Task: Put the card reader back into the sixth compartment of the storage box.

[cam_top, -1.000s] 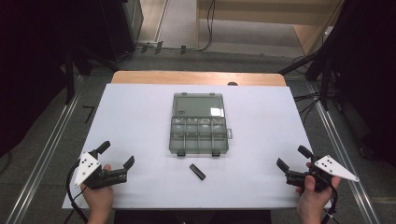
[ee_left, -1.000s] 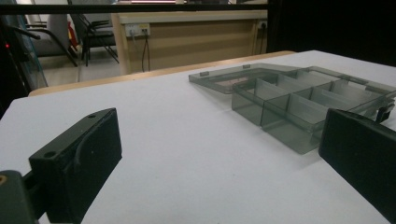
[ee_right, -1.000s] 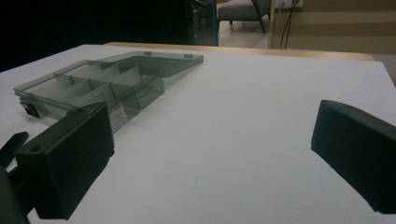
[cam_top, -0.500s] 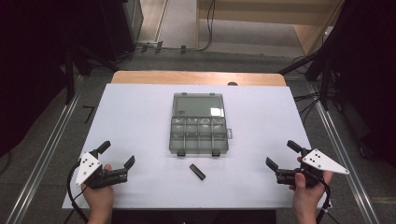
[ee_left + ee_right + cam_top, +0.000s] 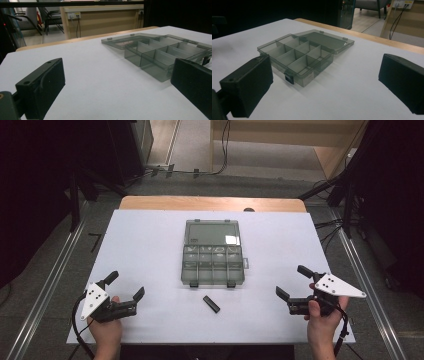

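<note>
Lying between the wide-open left gripper [image 5: 124, 285] and wide-open right gripper [image 5: 294, 281], open compartment box [image 5: 213, 254], small black piece [image 5: 211, 304] just nearer.

Left gripper [image 5: 125, 287] at 7 o'clock, jaws spread, hand-held. Right gripper [image 5: 294, 282] at 5 o'clock, jaws spread, hand-held.
</note>
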A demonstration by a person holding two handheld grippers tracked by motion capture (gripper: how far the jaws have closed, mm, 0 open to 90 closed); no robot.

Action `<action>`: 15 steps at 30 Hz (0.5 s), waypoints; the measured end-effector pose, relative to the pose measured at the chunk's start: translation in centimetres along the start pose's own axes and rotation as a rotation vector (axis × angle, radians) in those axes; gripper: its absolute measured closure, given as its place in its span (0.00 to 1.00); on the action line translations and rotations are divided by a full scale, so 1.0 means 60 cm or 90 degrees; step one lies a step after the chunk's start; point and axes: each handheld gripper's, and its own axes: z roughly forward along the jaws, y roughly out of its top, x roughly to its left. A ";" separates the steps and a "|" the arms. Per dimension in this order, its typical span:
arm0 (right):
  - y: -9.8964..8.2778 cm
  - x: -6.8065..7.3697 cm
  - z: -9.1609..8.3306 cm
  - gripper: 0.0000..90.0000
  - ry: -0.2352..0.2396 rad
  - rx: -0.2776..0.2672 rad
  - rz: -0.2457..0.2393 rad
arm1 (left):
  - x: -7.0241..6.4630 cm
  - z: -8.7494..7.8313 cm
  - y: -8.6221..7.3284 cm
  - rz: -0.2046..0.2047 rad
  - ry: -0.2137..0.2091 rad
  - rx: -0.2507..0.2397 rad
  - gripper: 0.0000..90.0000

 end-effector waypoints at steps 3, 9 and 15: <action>0.004 0.005 0.007 0.00 0.010 0.004 -0.003 | 0.000 0.000 0.000 -0.001 -0.001 0.000 0.00; 0.010 0.012 0.022 0.00 0.027 0.014 -0.002 | 0.000 0.000 0.000 -0.001 -0.001 0.000 0.00; 0.015 0.019 0.034 0.00 0.038 0.021 -0.006 | 0.000 0.000 0.000 -0.001 -0.001 0.000 0.00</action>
